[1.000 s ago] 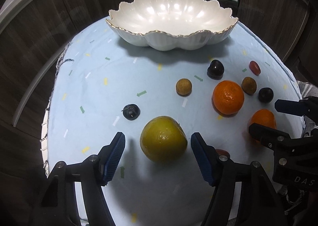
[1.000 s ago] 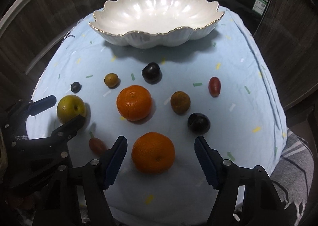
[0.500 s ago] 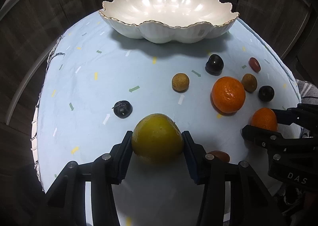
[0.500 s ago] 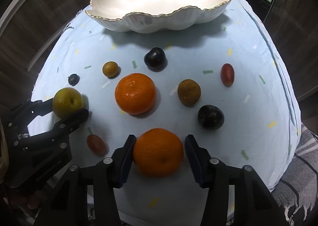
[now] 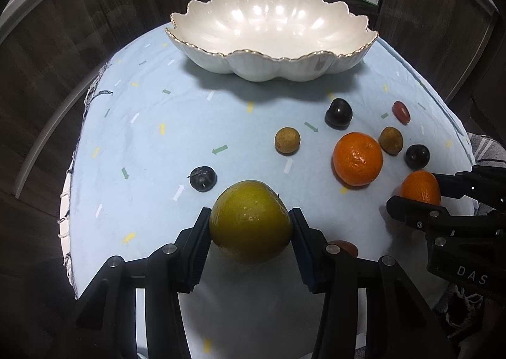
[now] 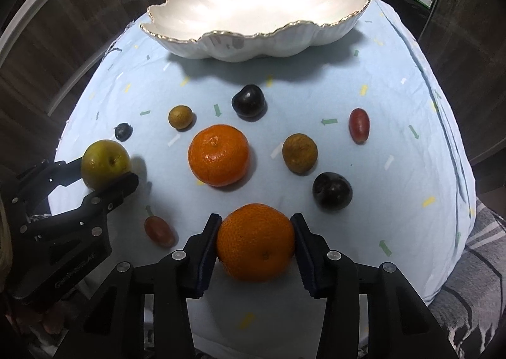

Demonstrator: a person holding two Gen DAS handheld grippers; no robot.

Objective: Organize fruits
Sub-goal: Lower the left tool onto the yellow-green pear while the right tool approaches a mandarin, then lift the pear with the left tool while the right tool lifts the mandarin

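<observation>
Gripping both fruits at once, the two tools stood ready for a lift toward the bowl (image 5: 272, 52). The left gripper (image 5: 251, 232) had its blue pads pressed on either flank of the yellow-green pear (image 5: 249, 226), jaws partly closed to the fruit's width, and the right gripper (image 6: 255, 240) was clamped the same way on the near tangerine (image 6: 255, 242). Both fruits sat at the near edge of the pale blue cloth (image 5: 158, 169), well apart from the scalloped white bowl at the far side, which was empty.

The step in hand looked like the carry. To do it well, each fruit would need a straight rise first (round skins slip easily between flat pads), then a level move over the loose fruit lying between: the second tangerine (image 6: 218, 155), two dark plums, two brownish longans, a blueberry (image 5: 203, 179) and two red grapes. The bowl's wavy gold rim stood high, so clearing it before letting go seemed wise, with a low release inside to avoid bruising or a bounce out. Setting the two fruits down apart from each other would keep the hands from colliding.
</observation>
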